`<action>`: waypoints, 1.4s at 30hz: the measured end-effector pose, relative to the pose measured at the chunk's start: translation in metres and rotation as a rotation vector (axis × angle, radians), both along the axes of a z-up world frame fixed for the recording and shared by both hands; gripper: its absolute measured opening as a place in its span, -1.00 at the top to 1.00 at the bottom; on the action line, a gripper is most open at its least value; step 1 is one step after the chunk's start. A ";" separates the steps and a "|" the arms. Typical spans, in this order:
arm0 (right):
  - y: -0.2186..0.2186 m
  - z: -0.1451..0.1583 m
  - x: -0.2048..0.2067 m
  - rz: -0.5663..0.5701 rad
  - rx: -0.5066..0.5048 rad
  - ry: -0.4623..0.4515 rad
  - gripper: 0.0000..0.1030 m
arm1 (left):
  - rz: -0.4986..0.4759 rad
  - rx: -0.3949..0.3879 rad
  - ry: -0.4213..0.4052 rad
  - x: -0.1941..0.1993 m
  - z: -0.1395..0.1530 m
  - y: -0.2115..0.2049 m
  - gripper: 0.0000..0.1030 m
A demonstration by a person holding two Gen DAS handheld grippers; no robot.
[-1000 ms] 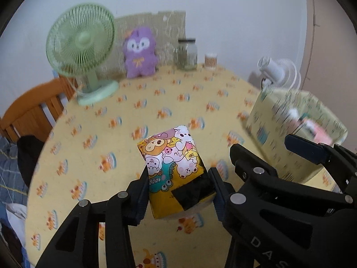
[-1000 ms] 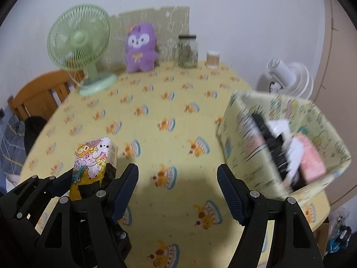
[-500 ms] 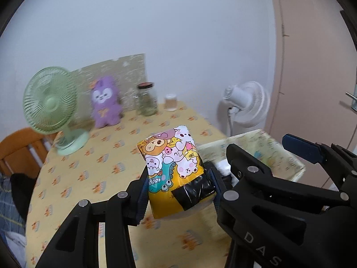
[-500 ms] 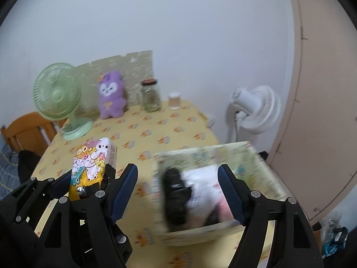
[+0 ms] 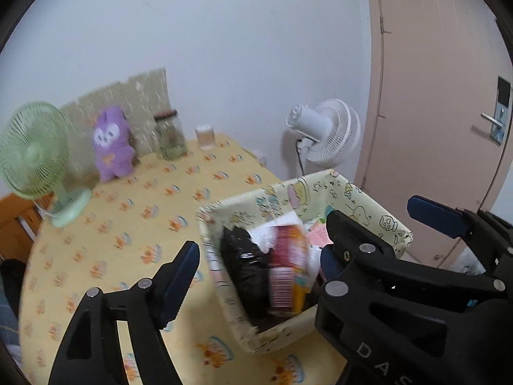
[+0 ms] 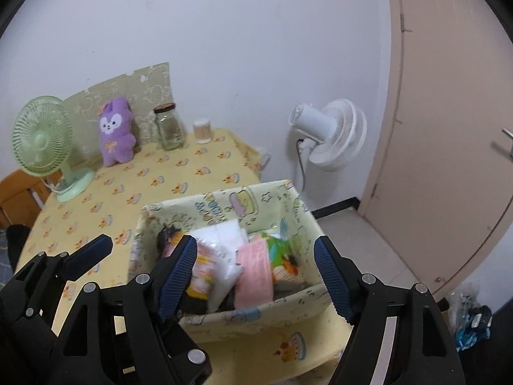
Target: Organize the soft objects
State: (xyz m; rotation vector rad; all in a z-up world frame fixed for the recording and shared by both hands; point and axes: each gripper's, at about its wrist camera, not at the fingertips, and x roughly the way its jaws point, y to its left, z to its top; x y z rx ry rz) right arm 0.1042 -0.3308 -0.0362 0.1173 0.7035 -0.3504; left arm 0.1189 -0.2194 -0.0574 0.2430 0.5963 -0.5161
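Note:
The patterned fabric box (image 5: 352, 192) (image 6: 224, 199) stands at the table's right edge, filled with soft packs. My left gripper (image 5: 256, 269) hovers over it with its jaws opening and nothing pressed between them. The cartoon-printed pack (image 5: 285, 272) lies blurred inside the box below them, beside a black bundle (image 5: 243, 263). My right gripper (image 6: 255, 276) is open above the box, over a white pack (image 6: 221, 243) and a pink pack (image 6: 255, 272). The cartoon-printed pack (image 6: 202, 276) shows by its left finger. A purple plush (image 5: 112, 147) (image 6: 115, 134) leans at the table's back.
A green desk fan (image 6: 41, 141) stands at the back left, with a glass jar (image 6: 168, 128) and a small cup (image 6: 202, 131) along the wall. A white floor fan (image 6: 330, 134) and a pink door (image 6: 449, 128) are at the right. A wooden chair (image 5: 16, 221) is at the left.
Both grippers swung right from the table's middle to over the box. The left gripper opened and let go of the cartoon-printed pack, which dropped into the box.

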 end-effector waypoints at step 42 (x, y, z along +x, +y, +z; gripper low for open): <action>0.181 0.093 -0.089 0.321 -0.038 -0.273 -0.94 | 0.410 -0.131 -0.239 -0.110 0.076 0.214 -1.00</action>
